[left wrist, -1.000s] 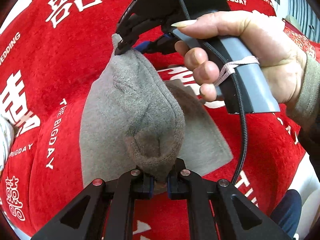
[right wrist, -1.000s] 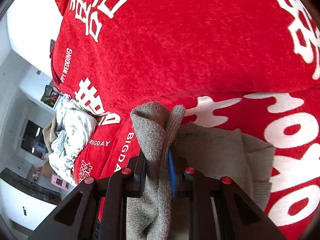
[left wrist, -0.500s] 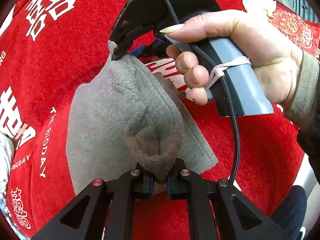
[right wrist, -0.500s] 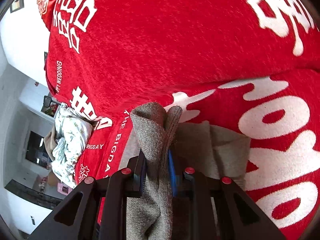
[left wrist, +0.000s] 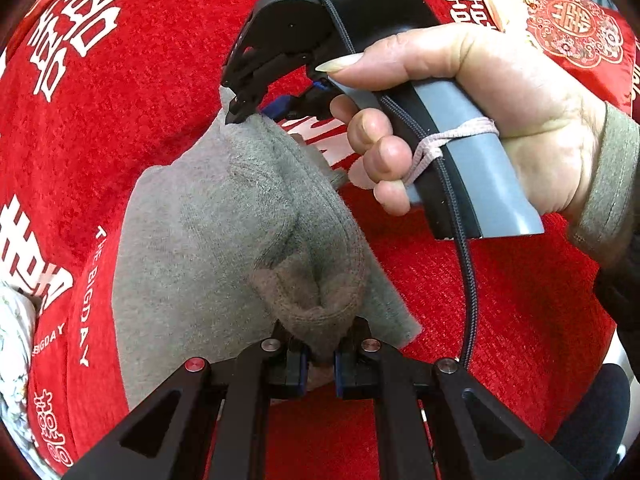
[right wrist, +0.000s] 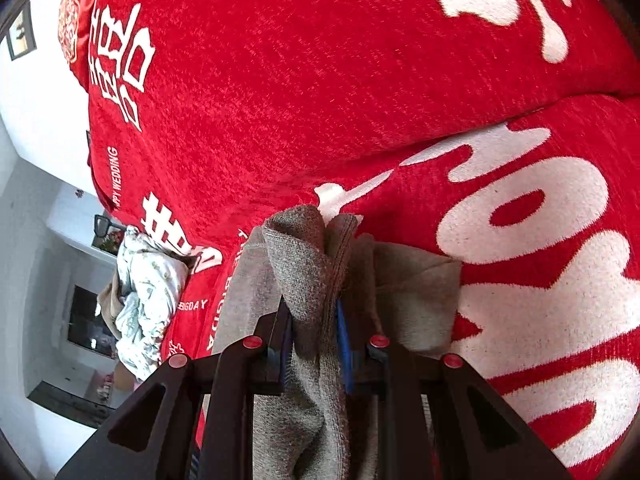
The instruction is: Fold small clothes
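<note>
My left gripper (left wrist: pixel 320 362) is clamped on a bunched edge of the grey garment (left wrist: pixel 224 232), and my right gripper (right wrist: pixel 314 344) pinches another gathered edge of it, seen in the left view gripped by the person's hand (left wrist: pixel 480 120). Between the two grips the cloth sags in a fold, while the rest of it lies flat on the red blanket (left wrist: pixel 480 300) with white lettering. A crumpled pale printed cloth (right wrist: pixel 148 292) sits well apart at the blanket's edge.
</note>
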Tool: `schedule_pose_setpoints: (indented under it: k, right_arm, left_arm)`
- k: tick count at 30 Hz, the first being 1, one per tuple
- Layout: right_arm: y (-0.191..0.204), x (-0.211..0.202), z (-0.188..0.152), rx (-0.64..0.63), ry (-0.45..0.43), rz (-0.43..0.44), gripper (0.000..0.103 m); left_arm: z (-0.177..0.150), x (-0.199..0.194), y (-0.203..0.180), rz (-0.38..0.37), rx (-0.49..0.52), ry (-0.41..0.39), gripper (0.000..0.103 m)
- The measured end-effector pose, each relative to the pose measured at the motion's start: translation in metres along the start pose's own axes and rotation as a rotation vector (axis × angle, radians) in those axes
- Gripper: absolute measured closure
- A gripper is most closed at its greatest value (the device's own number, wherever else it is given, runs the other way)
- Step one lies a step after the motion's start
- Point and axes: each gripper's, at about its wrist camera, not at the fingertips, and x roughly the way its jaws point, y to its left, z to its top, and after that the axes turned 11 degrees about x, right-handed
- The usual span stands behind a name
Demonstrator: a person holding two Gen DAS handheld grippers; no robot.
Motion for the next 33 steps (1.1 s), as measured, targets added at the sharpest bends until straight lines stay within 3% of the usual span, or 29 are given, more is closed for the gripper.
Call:
schedule_pose_setpoints:
  k: [9, 12, 14, 16, 17, 20, 22, 24, 26, 28, 31, 33]
  right_arm:
    - [-0.027, 0.006, -0.001, 0.044, 0.001, -0.031, 0.082]
    - [-0.024, 0.002, -0.002, 0.035, -0.016, -0.069, 0.081]
    - [-0.019, -0.005, -0.002, 0.03, -0.03, -0.095, 0.076]
    - [-0.01, -0.018, -0.004, 0.013, -0.05, -0.129, 0.068]
    - [-0.004, -0.026, -0.007, -0.007, -0.073, -0.14, 0.058]
    - [0.019, -0.045, -0.018, -0.07, -0.116, -0.12, 0.035]
    - [0.039, -0.053, -0.029, -0.125, -0.122, -0.058, 0.034]
    - [0.05, -0.048, -0.036, -0.137, -0.072, 0.018, 0.034]
    - [0.05, -0.034, -0.04, -0.099, -0.019, 0.074, 0.034]
    - [0.043, -0.013, -0.041, -0.056, 0.023, 0.053, 0.034]
    - [0.019, 0.004, -0.035, -0.023, -0.009, -0.081, 0.036]
    - [0.005, 0.002, -0.032, 0.016, -0.053, -0.065, 0.037]
  left_arm:
    - [0.0, 0.012, -0.005, -0.012, 0.006, 0.023, 0.093]
    - [-0.001, 0.011, 0.002, -0.053, -0.015, 0.024, 0.092]
    - [-0.004, 0.007, 0.013, -0.121, -0.042, 0.027, 0.071]
    - [-0.008, -0.001, 0.028, -0.162, -0.084, 0.013, 0.015]
    - [-0.011, -0.007, 0.034, -0.159, -0.105, -0.013, 0.012]
    - [-0.022, -0.033, 0.055, -0.225, -0.144, -0.097, 0.012]
    - [-0.029, -0.045, 0.076, -0.253, -0.174, -0.142, 0.012]
    - [-0.035, -0.049, 0.1, -0.206, -0.231, -0.17, 0.012]
    - [-0.042, -0.039, 0.133, -0.174, -0.333, -0.153, 0.012]
    - [-0.05, -0.022, 0.161, -0.16, -0.426, -0.122, 0.012]
    - [-0.058, 0.014, 0.192, -0.101, -0.507, -0.034, 0.012]
    - [-0.064, 0.038, 0.202, -0.125, -0.538, 0.018, 0.012]
